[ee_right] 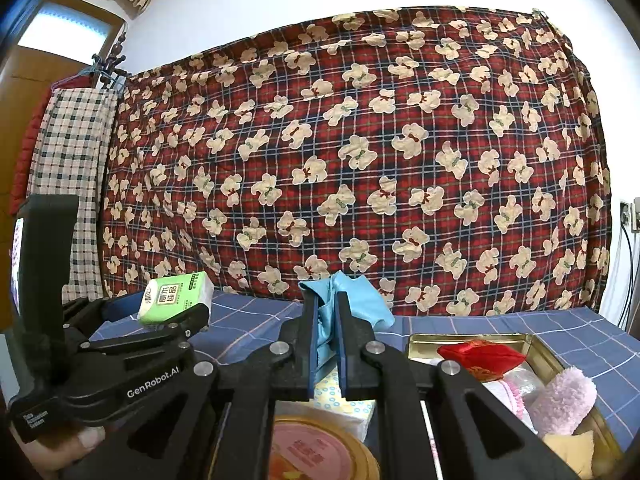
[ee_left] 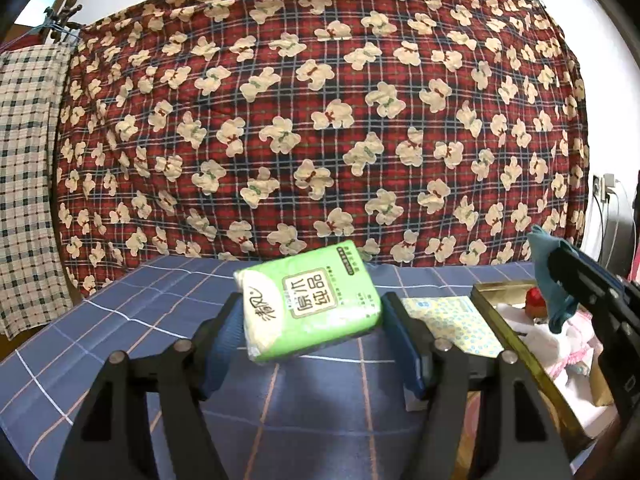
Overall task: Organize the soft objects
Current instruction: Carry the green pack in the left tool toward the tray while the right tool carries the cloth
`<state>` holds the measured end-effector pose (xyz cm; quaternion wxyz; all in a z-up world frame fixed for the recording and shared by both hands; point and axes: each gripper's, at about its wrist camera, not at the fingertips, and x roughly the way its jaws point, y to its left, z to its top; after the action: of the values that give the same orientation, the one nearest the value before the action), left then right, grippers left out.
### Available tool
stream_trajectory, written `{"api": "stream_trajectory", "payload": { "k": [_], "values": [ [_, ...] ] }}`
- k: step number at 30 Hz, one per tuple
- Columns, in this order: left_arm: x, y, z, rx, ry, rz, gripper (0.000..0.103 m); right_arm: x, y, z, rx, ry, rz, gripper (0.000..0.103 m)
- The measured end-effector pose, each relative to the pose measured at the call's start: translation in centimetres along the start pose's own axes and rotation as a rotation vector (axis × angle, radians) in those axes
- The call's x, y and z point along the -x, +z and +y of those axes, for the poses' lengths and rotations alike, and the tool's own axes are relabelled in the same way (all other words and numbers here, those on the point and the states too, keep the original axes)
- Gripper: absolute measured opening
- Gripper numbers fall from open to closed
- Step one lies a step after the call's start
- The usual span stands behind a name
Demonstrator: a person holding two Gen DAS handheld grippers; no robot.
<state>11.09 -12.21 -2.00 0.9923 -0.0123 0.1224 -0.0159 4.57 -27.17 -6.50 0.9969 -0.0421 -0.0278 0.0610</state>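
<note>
My left gripper (ee_left: 312, 316) is shut on a green tissue pack (ee_left: 316, 308) and holds it tilted above the blue checked tablecloth (ee_left: 120, 340). The pack also shows in the right wrist view (ee_right: 176, 297), with the left gripper (ee_right: 172, 316) at the left. My right gripper (ee_right: 326, 312) is shut on a light blue cloth (ee_right: 360, 300), lifted above the table. From the left wrist view the right gripper (ee_left: 560, 280) holds that cloth (ee_left: 548, 276) over a gold tin box (ee_left: 516, 344).
The gold tin box (ee_right: 544, 352) at right holds a red pouch (ee_right: 480, 354), a pink fluffy item (ee_right: 564, 400) and white-pink cloth. A patterned tissue pack (ee_left: 452, 320) lies beside it. A round tin lid (ee_right: 320, 452) is below the gripper. A bear-print blanket (ee_left: 320, 120) hangs behind.
</note>
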Motion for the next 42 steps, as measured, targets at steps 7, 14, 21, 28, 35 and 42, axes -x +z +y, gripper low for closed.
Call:
{"api": "stream_trajectory", "payload": {
  "k": [7,14,21,28,35,42],
  "values": [
    [0.5,0.0,-0.6,0.030,0.014,-0.012,0.068,0.6,0.0,-0.6,-0.014,-0.012,-0.022,0.009],
    [0.8,-0.1,-1.0,0.056,0.015,-0.022,0.068,1.0,0.0,-0.9,-0.012,-0.034,-0.035,0.009],
    [0.8,0.0,-2.1,0.042,0.006,-0.035,0.068,1.3,0.1,-1.5,-0.029,-0.054,-0.042,0.009],
    [1.7,0.1,-3.0,0.042,0.006,-0.086,0.068,1.8,0.1,-1.7,-0.016,-0.076,-0.063,0.009],
    [1.6,0.2,-3.5,0.049,-0.016,-0.078,0.068,1.7,0.1,-2.8,-0.038,-0.100,-0.050,0.009],
    [1.9,0.1,-4.3,0.032,-0.039,-0.094,0.068,2.0,0.0,-3.6,-0.052,-0.125,-0.058,0.009]
  ]
}}
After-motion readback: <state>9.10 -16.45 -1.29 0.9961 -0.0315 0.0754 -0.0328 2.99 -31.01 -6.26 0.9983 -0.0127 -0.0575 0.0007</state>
